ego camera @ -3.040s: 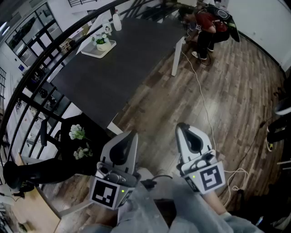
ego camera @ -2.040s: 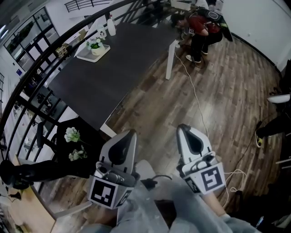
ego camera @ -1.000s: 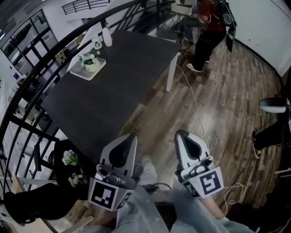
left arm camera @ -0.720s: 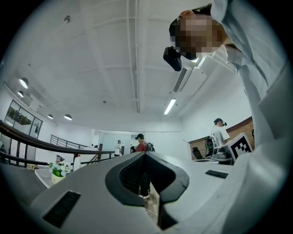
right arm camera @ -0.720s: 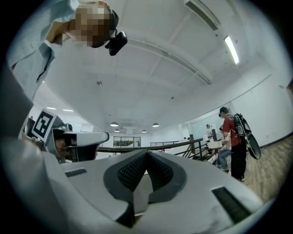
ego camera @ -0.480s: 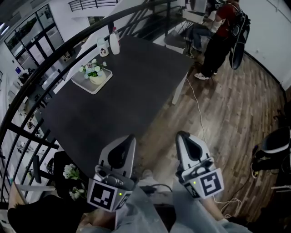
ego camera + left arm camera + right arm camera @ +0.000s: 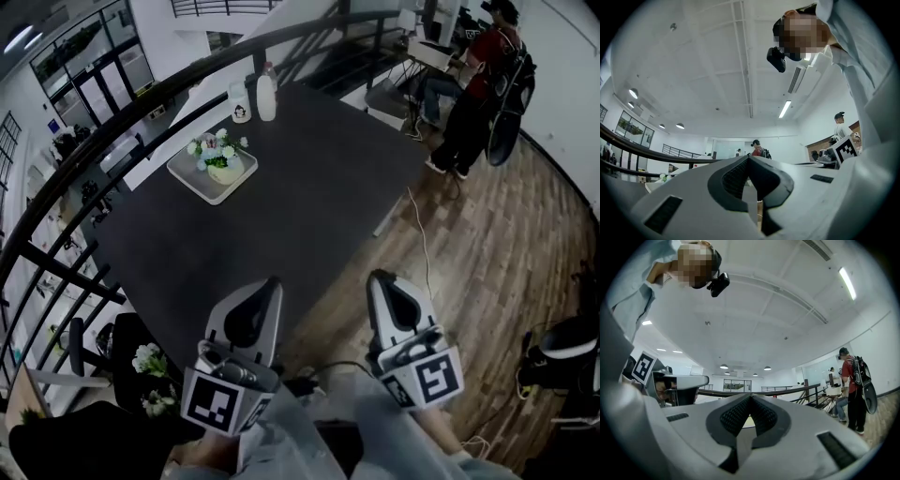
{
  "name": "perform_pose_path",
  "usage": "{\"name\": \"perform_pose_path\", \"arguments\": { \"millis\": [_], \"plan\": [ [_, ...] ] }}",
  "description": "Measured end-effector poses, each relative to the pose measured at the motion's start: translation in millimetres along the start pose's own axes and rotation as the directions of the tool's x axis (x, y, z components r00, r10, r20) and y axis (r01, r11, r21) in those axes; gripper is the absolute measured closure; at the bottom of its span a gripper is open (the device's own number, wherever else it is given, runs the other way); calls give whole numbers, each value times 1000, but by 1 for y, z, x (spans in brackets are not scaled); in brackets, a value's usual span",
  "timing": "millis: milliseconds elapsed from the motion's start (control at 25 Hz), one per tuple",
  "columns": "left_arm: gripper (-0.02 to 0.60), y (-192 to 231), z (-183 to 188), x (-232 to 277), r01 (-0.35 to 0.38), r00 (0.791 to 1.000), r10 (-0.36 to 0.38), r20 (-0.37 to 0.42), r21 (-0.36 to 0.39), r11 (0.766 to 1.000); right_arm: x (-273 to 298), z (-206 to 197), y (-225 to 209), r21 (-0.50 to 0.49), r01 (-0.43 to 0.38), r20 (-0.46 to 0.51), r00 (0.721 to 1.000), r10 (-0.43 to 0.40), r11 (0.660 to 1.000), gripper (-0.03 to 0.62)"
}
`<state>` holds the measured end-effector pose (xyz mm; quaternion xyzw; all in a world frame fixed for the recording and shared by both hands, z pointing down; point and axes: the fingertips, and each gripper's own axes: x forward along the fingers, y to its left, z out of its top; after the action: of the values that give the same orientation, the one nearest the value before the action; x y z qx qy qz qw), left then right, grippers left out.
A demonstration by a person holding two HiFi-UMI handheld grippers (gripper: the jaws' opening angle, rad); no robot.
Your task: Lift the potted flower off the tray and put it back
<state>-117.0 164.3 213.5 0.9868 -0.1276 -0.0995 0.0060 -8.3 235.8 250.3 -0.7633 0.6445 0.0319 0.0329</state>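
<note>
Head view, with both gripper views. The left gripper and the right gripper are held side by side over the near edge of the dark table, each pointing across the tabletop toward its far side. In the left gripper view the two ribbed pads meet at their tips, so the jaws are closed with nothing between them. The right gripper view shows the same: its pads meet at the tip and grip nothing.

The potted flower, white blooms in a pale round pot, stands upright on the white tray. The tray lies near the far left corner of the table, close to the edge that runs along the black railing, and well apart from both grippers. Beyond the tray, at the far edge, stand a white bottle and, just beside it, what appears to be a small jar.

Off the table's far right corner, on the wooden floor, is a person in a red top. Below the near left corner, a second bunch of white flowers sits on a dark stand.
</note>
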Motion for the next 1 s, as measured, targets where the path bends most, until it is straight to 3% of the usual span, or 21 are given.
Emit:
{"name": "perform_pose_path", "arguments": {
  "millis": [320, 600, 760, 1000],
  "plan": [
    [583, 22, 0, -9, -88, 996, 88, -4, 8, 996, 28, -3, -1, -1, -46, -13, 999, 46, 999, 591],
    [583, 42, -5, -5, -176, 984, 176, -7, 25, 984, 63, -12, 5, -5, -154, -17, 988, 154, 988, 591],
    [583, 53, -13, 11, -239, 971, 240, -16, 31, 970, 91, -21, -4, 11, -226, -47, 973, 226, 974, 591],
    [583, 75, -26, 41, -342, 939, 343, -25, 47, 939, 137, -22, -26, 14, -328, -19, 944, 328, 945, 591]
  ]
}}
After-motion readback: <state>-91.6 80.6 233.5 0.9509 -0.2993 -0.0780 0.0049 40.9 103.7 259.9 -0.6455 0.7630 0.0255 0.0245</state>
